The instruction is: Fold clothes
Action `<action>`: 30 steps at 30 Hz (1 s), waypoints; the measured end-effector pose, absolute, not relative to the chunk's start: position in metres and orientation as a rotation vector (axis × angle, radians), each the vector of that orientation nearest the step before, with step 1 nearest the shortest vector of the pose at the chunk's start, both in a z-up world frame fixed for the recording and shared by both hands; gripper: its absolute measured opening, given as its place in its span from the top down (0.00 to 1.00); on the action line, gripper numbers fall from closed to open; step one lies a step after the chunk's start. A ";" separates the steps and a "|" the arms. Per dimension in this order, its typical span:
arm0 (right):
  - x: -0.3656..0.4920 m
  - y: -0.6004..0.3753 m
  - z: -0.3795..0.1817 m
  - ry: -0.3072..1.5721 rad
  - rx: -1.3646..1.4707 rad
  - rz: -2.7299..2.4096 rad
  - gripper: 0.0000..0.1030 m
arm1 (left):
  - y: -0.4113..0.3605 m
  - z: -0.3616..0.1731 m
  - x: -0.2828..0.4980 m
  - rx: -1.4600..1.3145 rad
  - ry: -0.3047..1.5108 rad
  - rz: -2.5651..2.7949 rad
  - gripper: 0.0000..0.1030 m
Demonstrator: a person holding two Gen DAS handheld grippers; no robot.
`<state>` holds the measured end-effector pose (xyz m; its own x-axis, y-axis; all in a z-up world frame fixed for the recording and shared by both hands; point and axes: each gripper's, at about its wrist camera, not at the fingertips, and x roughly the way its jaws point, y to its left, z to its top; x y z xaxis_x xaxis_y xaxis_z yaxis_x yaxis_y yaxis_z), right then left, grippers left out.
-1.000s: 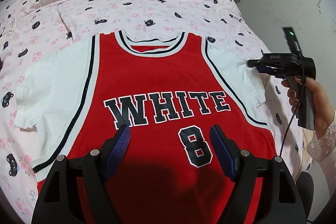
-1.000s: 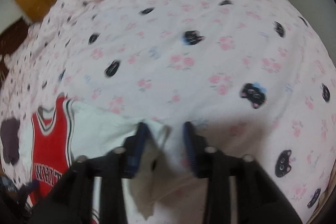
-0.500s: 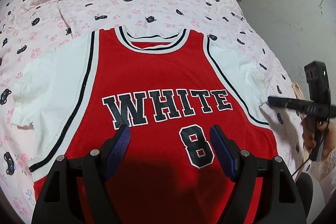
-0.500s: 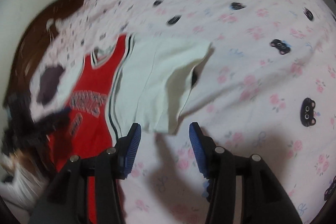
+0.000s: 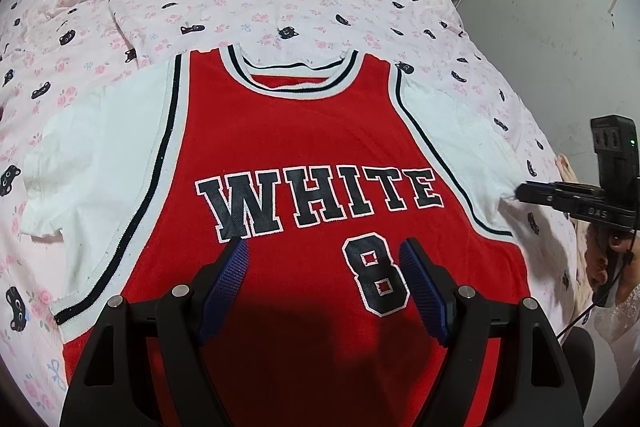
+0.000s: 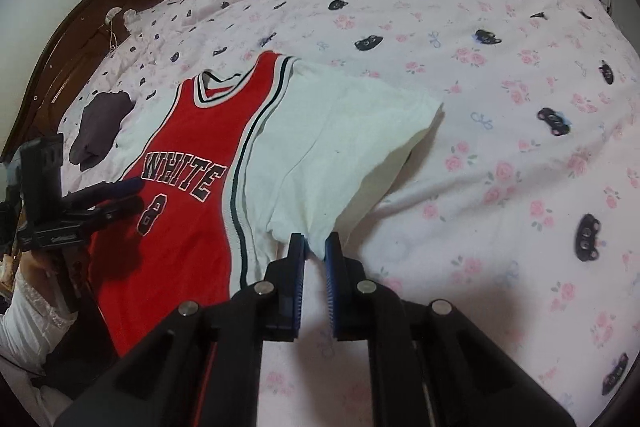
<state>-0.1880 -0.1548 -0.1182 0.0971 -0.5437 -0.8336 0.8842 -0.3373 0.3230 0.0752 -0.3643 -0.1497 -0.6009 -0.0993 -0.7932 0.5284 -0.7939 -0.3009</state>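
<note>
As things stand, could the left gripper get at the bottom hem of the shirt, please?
Probably yes. The left gripper hangs open over the lower front of the shirt, with nothing lying on the cloth there. The hem itself is hidden beneath the gripper, so exact access is uncertain.

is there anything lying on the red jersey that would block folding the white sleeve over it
Nothing visible lies on the jersey. The right gripper, its jaws just closed, pinches the white sleeve; the open left gripper hovers over the lower front, in the sleeve's likely path.
</note>
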 end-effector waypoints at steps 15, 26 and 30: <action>-0.177 -0.151 -0.102 0.472 1.057 -1.772 0.87 | -0.363 -0.147 0.082 1.143 0.759 -2.416 0.29; -0.154 -0.199 -0.158 0.614 1.159 -1.699 0.88 | -0.361 -0.151 0.090 1.159 0.727 -2.406 0.29; -0.141 -0.203 -0.143 0.679 1.101 -1.735 0.87 | -0.366 -0.146 0.106 1.095 0.747 -2.412 0.29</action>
